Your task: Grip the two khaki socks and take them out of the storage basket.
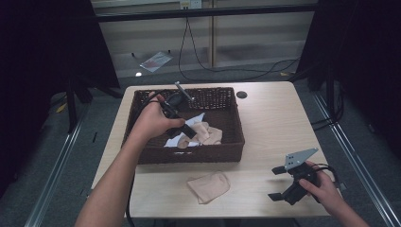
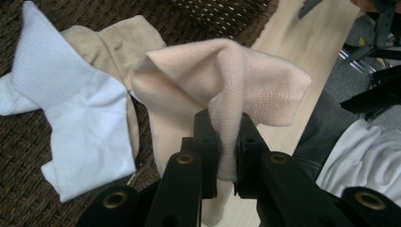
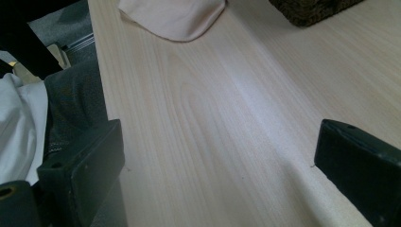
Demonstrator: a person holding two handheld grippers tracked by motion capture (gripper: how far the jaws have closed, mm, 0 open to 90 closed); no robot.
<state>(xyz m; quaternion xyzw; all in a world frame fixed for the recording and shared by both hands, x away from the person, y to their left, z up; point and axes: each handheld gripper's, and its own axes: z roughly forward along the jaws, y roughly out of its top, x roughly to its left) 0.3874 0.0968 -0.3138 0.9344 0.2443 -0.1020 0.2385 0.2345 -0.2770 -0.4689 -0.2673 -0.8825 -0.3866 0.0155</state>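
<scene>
Peach sock (image 2: 189, 85): ribbed knit, soft, bunched into a fold where clamped by the left gripper (image 2: 227, 142); lifted, hanging over the wicker basket (image 1: 142, 106) near its front right corner, above the socks lying inside.

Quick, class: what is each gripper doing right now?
Left gripper: shut on the peach sock above the basket.
Right gripper: open, holding nothing.
</scene>
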